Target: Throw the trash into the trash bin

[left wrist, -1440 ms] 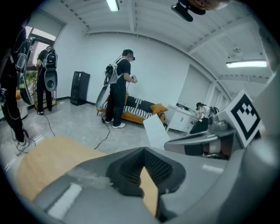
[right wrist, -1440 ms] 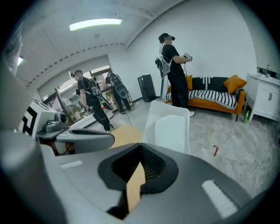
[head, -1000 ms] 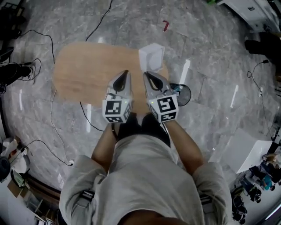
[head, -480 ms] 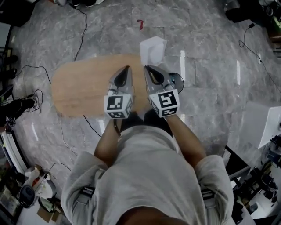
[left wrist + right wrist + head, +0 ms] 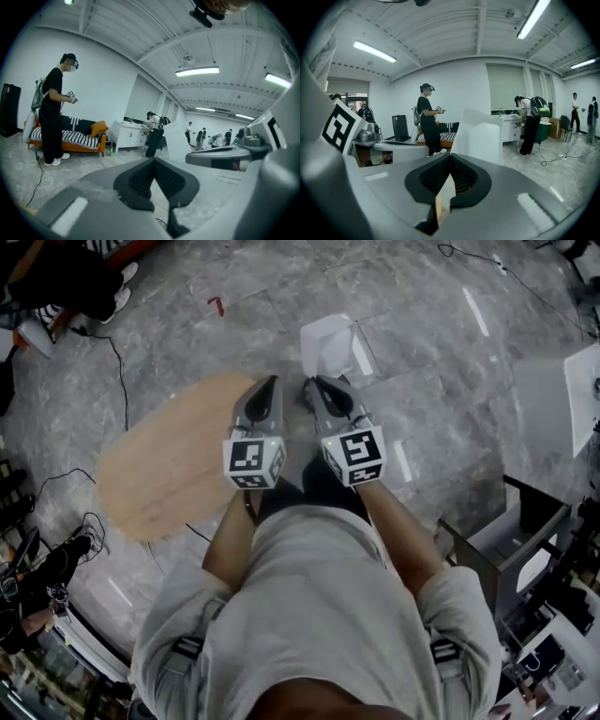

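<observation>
Left tongs (image 5: 153,161) are clenched, pads meeting at the tip, and we see nothing between them. Right tongs (image 5: 450,158) are clenched too, gripping a thin pale scrap (image 5: 442,194). It sits edge-on between the pads, cream at the top and tan at the lower end; we can't tell what material it is. From the head view, both tongs sit side by side in front of the person's torso, pointing away, with the marker cubes (image 5: 253,460) nearest the body. The white trash bin (image 5: 326,341) stands on the grey marble floor (image 5: 422,399) just beyond the tips, slightly more in line with the right one. In the right gripper view its white wall fills the space directly above the jaws, so it's close ahead. The scrap is in the grip, not in the bin. The oval wooden surface (image 5: 164,470) lies to the left, and the left tongs overlap its near end. There's a small red mark (image 5: 217,305) on the floor past the surface. In the background of the left gripper view, a person in black (image 5: 51,112) stands by a striped sofa (image 5: 70,136).
</observation>
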Available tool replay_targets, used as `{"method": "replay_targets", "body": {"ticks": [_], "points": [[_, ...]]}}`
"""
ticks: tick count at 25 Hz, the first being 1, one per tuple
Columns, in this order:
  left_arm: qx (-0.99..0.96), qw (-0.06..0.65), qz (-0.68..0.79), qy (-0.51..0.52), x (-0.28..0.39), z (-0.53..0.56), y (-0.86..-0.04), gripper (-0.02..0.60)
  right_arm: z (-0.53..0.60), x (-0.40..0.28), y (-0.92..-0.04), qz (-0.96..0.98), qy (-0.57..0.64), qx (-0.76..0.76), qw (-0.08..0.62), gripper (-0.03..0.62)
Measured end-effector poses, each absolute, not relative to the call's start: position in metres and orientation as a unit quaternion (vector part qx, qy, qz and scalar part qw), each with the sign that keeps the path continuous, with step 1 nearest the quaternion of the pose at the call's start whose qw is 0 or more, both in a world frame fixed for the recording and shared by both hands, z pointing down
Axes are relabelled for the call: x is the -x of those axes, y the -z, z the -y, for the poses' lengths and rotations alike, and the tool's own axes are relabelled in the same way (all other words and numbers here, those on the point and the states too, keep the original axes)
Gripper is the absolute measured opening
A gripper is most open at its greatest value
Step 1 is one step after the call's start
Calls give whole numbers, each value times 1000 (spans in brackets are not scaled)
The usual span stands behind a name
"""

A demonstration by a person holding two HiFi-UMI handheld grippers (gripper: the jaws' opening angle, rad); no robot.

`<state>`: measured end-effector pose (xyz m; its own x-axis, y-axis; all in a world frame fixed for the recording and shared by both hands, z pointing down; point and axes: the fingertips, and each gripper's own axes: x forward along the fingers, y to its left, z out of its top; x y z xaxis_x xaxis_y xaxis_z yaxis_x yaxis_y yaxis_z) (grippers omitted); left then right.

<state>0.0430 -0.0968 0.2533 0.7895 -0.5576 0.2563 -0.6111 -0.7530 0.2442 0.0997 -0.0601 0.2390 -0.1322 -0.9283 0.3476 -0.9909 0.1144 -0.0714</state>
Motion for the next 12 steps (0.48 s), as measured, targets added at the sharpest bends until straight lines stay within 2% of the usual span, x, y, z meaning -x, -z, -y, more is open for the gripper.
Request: {"method": "replay_targets", "body": {"ticks": [5,12], "points": [[-941,163,282,-97,-99,71,-266,18,27,-158,-249,711,-156,-677,106,9],[-936,177,281,-114,-138,54,-291,18,7,-201,-281,704,-178,-679,108,9]]}}
